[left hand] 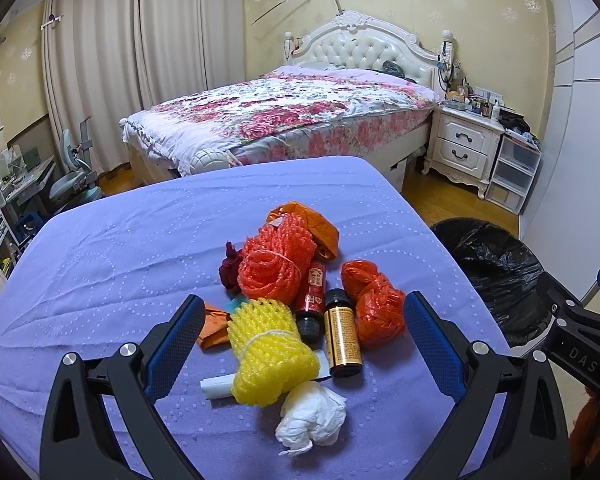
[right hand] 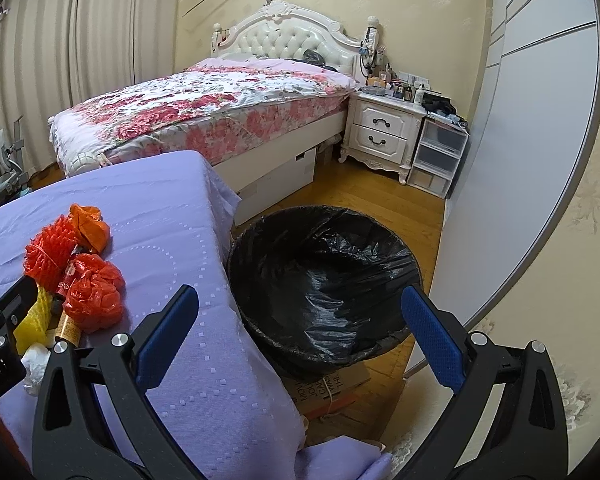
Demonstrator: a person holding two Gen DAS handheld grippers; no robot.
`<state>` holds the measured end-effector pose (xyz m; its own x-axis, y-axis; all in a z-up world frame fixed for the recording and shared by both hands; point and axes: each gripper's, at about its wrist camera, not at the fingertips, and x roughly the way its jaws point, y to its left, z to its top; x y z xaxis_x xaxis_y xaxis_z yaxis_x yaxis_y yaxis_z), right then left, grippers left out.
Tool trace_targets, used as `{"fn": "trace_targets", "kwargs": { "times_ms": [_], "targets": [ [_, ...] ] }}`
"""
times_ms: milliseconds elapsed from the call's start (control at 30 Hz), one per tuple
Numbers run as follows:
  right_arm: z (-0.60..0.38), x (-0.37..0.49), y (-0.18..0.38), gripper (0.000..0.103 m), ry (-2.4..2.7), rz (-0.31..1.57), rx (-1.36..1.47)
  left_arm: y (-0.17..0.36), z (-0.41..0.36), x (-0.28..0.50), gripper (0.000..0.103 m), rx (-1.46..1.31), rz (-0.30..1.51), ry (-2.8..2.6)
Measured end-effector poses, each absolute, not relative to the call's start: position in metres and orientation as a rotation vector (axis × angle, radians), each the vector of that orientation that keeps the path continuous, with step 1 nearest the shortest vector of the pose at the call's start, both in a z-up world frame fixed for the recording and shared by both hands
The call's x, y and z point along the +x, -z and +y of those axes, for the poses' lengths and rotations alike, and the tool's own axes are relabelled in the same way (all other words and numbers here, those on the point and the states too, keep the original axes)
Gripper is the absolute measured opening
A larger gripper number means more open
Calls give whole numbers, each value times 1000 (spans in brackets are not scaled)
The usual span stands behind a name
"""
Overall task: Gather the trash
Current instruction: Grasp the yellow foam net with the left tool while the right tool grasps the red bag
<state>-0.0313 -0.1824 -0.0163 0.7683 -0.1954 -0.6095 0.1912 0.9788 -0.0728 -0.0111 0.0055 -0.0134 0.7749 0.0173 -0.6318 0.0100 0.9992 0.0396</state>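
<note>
A heap of trash lies on the purple-covered table point(left hand: 112, 264): a yellow foam net point(left hand: 270, 350), an orange foam net point(left hand: 274, 266), a crumpled white tissue point(left hand: 312, 414), a gold-labelled brown bottle point(left hand: 342, 334), a red-labelled bottle point(left hand: 312, 300), a red plastic bag point(left hand: 376, 304) and an orange bag point(left hand: 316, 222). My left gripper point(left hand: 304, 344) is open, its fingers either side of the yellow net and the gold bottle. My right gripper point(right hand: 300, 332) is open and holds nothing, above the bin point(right hand: 320, 280) lined with a black bag. The heap shows at left in the right wrist view point(right hand: 88, 292).
The bin stands on the wooden floor by the table's right edge, on a flattened carton point(right hand: 332, 388). Beyond lie a bed with a floral cover point(left hand: 284, 116), a white nightstand point(left hand: 462, 142), plastic drawers point(left hand: 514, 172) and a grey wardrobe door point(right hand: 520, 160). A desk and chair point(left hand: 72, 176) stand far left.
</note>
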Motion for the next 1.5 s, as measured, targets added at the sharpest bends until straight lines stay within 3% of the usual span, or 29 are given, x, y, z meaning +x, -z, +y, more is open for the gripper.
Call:
{"fn": "trace_targets", "kwargs": {
  "times_ms": [500,600,667,733,1000,1133,1500],
  "targets": [
    [-169,-26,18,98,139,702,9,12,34,-5,96,50,709,-45],
    [-169,-25,19,91,131,710,5,13,33,-3,94,56,716,-30],
    [-169,-24,20,84,117,721,15,12,35,-4,91,59,715,-29],
    [-170,-24,21,82,105,728,28,13,37,-4,73,66,728,-22],
    [-167,-21,30,77,80,752,35,26,33,-6,72,82,780,14],
    [-164,-20,32,76,70,757,34,30,36,-5,48,57,808,62],
    [-153,-21,34,72,36,766,29,24,39,-15,31,67,773,93]
  ]
}}
